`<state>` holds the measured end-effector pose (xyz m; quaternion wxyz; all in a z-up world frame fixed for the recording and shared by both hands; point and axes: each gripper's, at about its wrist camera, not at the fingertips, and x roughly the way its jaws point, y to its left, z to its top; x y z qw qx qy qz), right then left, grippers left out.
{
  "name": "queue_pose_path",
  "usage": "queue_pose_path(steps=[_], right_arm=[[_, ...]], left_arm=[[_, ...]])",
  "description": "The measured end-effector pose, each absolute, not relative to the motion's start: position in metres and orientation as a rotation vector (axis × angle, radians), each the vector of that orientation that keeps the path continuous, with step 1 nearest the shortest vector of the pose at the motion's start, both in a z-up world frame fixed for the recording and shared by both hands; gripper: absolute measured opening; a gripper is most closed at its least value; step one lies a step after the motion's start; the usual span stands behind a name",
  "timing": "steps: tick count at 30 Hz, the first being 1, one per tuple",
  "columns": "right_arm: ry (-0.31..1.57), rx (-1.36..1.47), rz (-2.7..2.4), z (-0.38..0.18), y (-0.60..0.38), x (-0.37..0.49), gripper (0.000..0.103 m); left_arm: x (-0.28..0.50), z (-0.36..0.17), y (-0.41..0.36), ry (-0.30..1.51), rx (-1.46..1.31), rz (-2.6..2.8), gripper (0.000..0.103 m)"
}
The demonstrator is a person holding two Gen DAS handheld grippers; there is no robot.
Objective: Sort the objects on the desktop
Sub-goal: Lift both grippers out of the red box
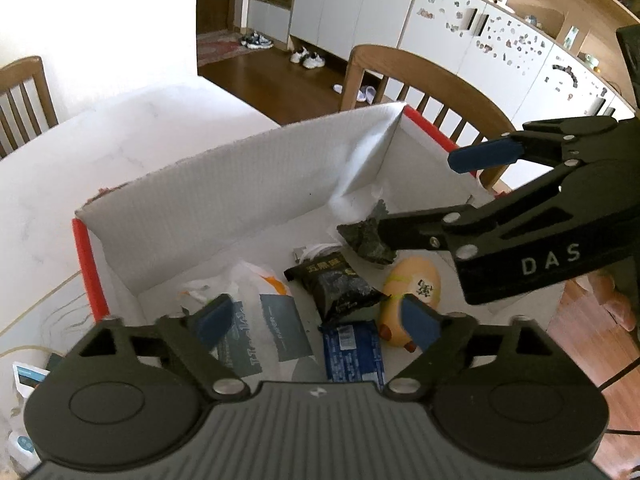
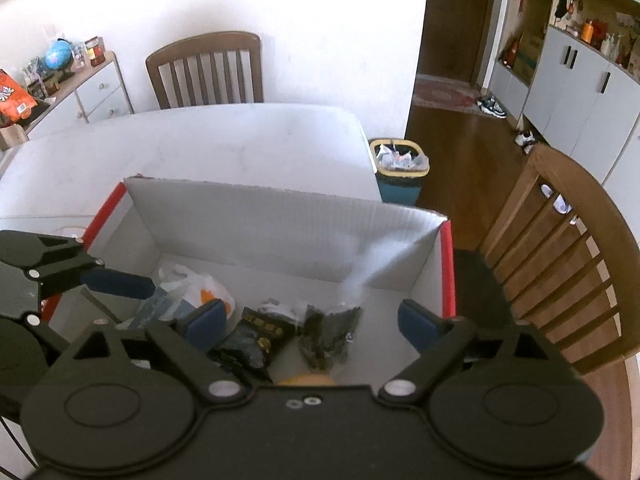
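Your left wrist view blows out to pure white at the upper left wall [image 1: 100, 12], and the tabletop [image 1: 120, 140] glares. Fisheye bending curves the cabinets [image 1: 480, 32]. In your right wrist view the wall [image 2: 320, 20] overexposes too; near fingers [image 2: 204, 322] look soft.

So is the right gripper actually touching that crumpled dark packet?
Apart. In the right wrist view the crumpled dark packet sits between the right gripper's wide-open jaws, with a clear gap on each side.
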<state>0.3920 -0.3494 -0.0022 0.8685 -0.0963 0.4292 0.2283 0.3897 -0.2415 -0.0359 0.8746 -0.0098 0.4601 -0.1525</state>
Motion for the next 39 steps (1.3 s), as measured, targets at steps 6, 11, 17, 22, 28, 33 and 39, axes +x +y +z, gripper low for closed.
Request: queue_pose_path(steps=[6, 11, 17, 22, 28, 33, 39], right_arm=[[0.881, -0.204, 0.490, 0.006, -0.351, 0.383, 0.097], [0.861, -0.197, 0.488, 0.013, -0.349, 0.372, 0.098], [0.830, -0.167, 0.490, 0.026, -0.349, 0.353, 0.100], [0.807, -0.135, 0.473, 0.035, -0.344, 0.330, 0.102], [0.783, -0.096, 0.466, 0.047, -0.326, 0.304, 0.103], [0.769, -0.041, 0.473, 0.054, -0.309, 0.285, 0.103], [0.758, -0.035, 0.473, 0.054, -0.282, 0.266, 0.103]], left_arm=[[0.381, -0.028, -0.235, 0.922, -0.053, -0.325, 0.103], [0.371, -0.021, -0.231, 0.895, -0.066, -0.313, 0.103], [0.352, -0.009, -0.221, 0.857, -0.079, -0.323, 0.103], [0.329, 0.001, -0.207, 0.822, -0.081, -0.336, 0.103], [0.301, 0.012, -0.179, 0.790, -0.111, -0.345, 0.103], [0.281, 0.017, -0.153, 0.774, -0.128, -0.331, 0.103], [0.259, 0.017, -0.121, 0.771, -0.145, -0.304, 0.103]])
